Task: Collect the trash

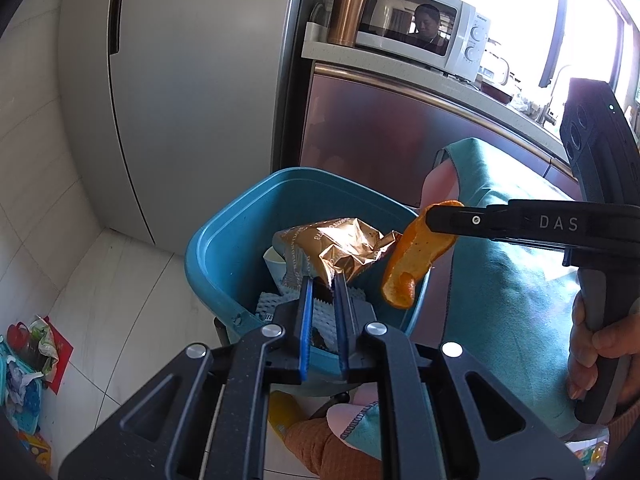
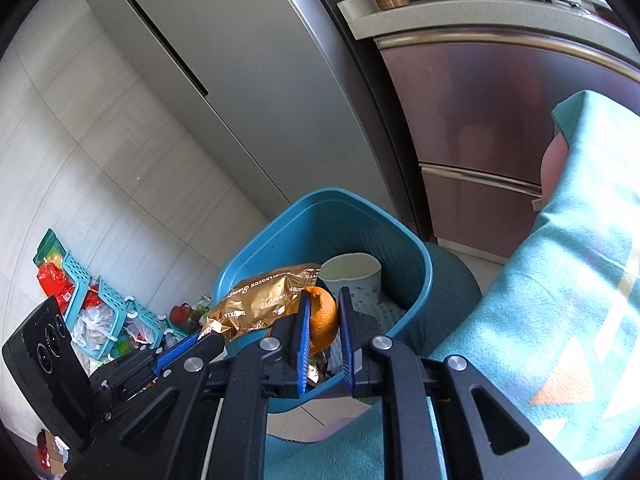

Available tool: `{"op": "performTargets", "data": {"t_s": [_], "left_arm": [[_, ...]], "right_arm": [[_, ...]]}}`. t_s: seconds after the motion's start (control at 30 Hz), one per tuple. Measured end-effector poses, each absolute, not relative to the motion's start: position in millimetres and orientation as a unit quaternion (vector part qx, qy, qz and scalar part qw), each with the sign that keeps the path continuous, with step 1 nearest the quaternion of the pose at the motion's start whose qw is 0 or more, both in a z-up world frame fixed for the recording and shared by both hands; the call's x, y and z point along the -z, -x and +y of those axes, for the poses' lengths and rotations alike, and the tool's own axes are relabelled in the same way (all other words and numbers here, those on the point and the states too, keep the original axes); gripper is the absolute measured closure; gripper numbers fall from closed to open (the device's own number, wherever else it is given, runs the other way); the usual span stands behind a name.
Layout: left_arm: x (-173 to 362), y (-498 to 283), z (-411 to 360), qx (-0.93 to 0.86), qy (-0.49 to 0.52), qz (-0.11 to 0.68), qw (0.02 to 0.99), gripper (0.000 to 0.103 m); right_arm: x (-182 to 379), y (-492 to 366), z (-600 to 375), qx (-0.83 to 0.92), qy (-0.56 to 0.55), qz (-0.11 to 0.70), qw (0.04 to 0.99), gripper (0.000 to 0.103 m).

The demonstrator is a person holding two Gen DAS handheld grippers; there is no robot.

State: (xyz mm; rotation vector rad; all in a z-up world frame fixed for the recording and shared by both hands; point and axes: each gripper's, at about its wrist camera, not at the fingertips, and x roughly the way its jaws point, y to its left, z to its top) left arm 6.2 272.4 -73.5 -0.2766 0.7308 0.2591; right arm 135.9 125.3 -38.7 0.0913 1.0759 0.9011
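Gold wrapper clamped in left gripper, orange peel in right gripper, both w/ long axis angled over blue bin.

Crinkled gold foil wrapper pinched at one corner in left tool above blue bin, curled orange peel clamped in right tool over bin rim, pale paper cup upright inside bin

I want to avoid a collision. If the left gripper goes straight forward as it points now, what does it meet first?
Probably nothing new: the left gripper already holds the gold wrapper over the blue bin. Straight on, the wrapper would likely meet the bin's far wall; depth is unclear.
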Motion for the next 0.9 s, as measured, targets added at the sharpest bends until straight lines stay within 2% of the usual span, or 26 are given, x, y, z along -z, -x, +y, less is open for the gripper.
{"op": "performTargets", "data": {"t_s": [0.23,0.5,0.57,0.73,0.9], "left_arm": [[84.3,-18.0,274.5,-0.116,0.138,0.373,0.910,0.086],[102.3,-26.3,276.4,-0.111,0.149,0.394,0.900,0.087],[103.0,-24.2,275.3,-0.109,0.150,0.393,0.901,0.084],[93.9,-11.1,271.1,-0.099,0.143,0.373,0.911,0.069],[72.7,6.0,263.9,-0.082,0.137,0.337,0.928,0.054]], "right_arm": [[44.5,-139.0,134.2,-0.409,-0.033,0.509,0.757,0.085],[45.4,-137.4,131.2,-0.408,-0.035,0.506,0.759,0.082],[45.1,-136.9,127.9,-0.408,-0.038,0.505,0.760,0.080],[39.3,-129.1,113.2,-0.413,-0.048,0.487,0.768,0.064],[19.8,-111.0,82.3,-0.418,-0.054,0.450,0.787,0.054]]}}
